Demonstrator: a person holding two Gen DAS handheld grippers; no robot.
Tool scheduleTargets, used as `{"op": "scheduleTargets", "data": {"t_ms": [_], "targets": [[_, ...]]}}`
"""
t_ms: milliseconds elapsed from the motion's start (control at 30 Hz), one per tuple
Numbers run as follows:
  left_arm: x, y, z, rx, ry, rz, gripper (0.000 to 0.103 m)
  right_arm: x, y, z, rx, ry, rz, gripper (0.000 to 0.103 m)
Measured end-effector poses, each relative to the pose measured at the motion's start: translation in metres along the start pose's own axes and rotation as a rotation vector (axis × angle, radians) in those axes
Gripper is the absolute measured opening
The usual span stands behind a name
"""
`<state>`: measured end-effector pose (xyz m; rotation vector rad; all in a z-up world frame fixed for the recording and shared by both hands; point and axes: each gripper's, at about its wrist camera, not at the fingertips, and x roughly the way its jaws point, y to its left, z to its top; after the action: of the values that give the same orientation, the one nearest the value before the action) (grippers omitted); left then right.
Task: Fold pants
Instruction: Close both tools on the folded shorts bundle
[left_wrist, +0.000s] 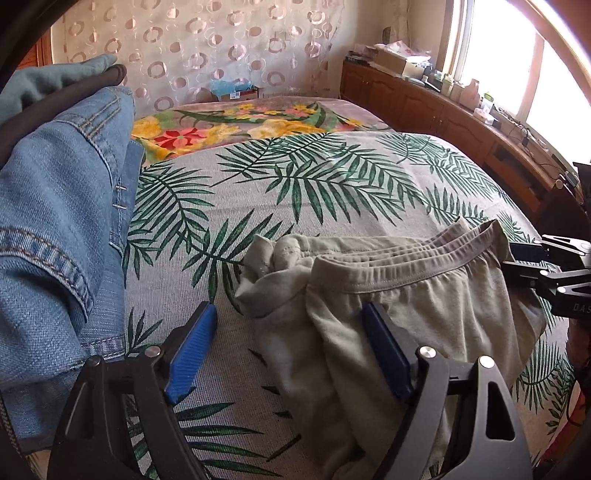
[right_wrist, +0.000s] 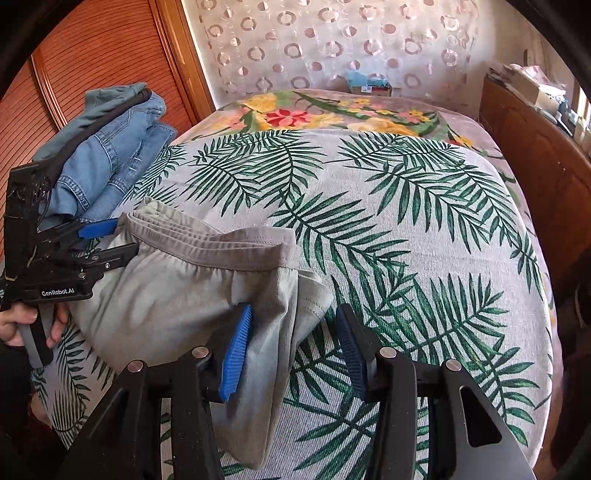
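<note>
Both hand-held grippers stand open over the bed, neither one pinching cloth. Seen from its own camera, the left hand-held gripper has its jaws spread wide, one blue pad over bare bedspread, the other lying against the grey pants without clamping them. Its partner, the right hand-held gripper, is at a middling spread, with a hanging flap of the same pants beside its left pad; the pad may brush the fabric, though I cannot say so firmly.

The pants lie bunched at the near edge of the bed, elastic waistband uppermost, one end crumpled into a knot.

Risk, as I judge it: closing now would catch several layers at once, since the cloth is doubled near each pad, and the fold would come out lopsided. A pull toward the near edge could drag the pants off the bed. A stack of denim clothes sits close by and could snag.
</note>
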<state>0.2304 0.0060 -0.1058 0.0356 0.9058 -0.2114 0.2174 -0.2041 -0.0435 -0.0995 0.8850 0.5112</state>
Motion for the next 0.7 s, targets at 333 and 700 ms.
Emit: {"op": "scheduleTargets", "data": {"t_ms": [333, 700], "targets": [[-0.006, 0.011, -0.001, -0.029, -0.016, -0.073, 0.065, 0.014, 0.005, 0.006, -0.021, -0.006, 0.069, 0.048], [-0.009, 0.001, 0.002, -0.028, 0.006, -0.129, 0.023, 0.016, 0.0, 0.008, -0.008, -0.004, 0.08, 0.02]]}}
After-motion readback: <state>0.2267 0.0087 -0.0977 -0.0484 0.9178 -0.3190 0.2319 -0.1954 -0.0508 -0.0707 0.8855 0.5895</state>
